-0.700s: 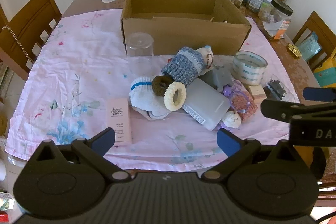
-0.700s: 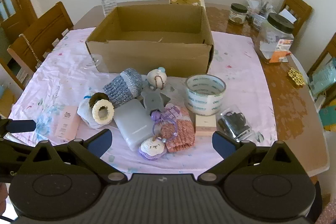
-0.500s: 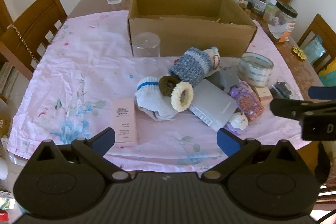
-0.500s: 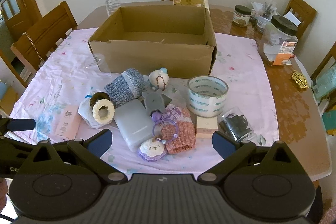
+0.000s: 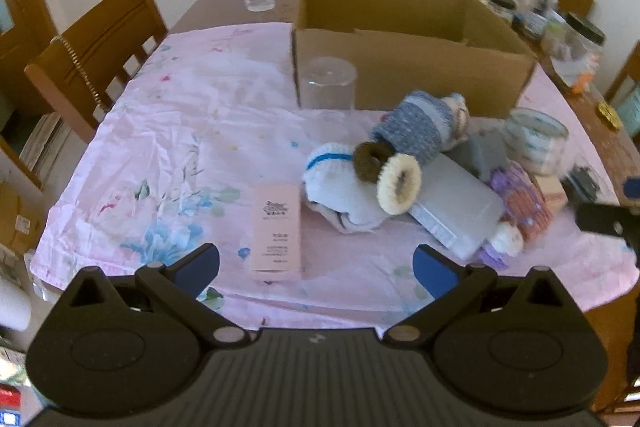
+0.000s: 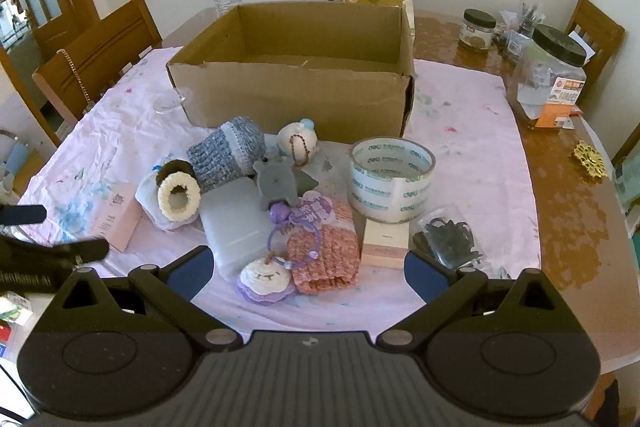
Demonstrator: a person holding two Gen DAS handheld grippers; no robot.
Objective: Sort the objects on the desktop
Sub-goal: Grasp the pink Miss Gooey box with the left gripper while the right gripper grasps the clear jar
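Hovering over the clutter, both grippers empty

Hanging above the near edge of the tabletop (image 6: 560, 211), the left gripper (image 5: 316, 261) has its fingers (image 5: 200, 263) wide apart, nothing between them. Just ahead of it a pink box (image 5: 277, 231) lies flat on the cloth (image 5: 168, 131). To its right sits a white sock roll (image 5: 340, 187), with a brown scrunchie (image 5: 370, 161) and a cream scrunchie (image 5: 400, 183) leaning on it. Behind these lies a blue knit roll (image 6: 228, 151), and a clear cup (image 5: 328, 85) stands upside down, just in front of the carton (image 6: 296, 95), whose top is open. A grey case (image 6: 236, 223) lies in the middle of the pile, a pink knit piece (image 6: 324, 251) and a small plush (image 6: 264, 277) beside it. Further right stand a tape roll (image 6: 390, 179), a small beige box (image 6: 384, 243) touching its front, and a bag of black clips (image 6: 448, 239). The right gripper (image 6: 306, 269) hangs over the plush with fingers spread, holding nothing.
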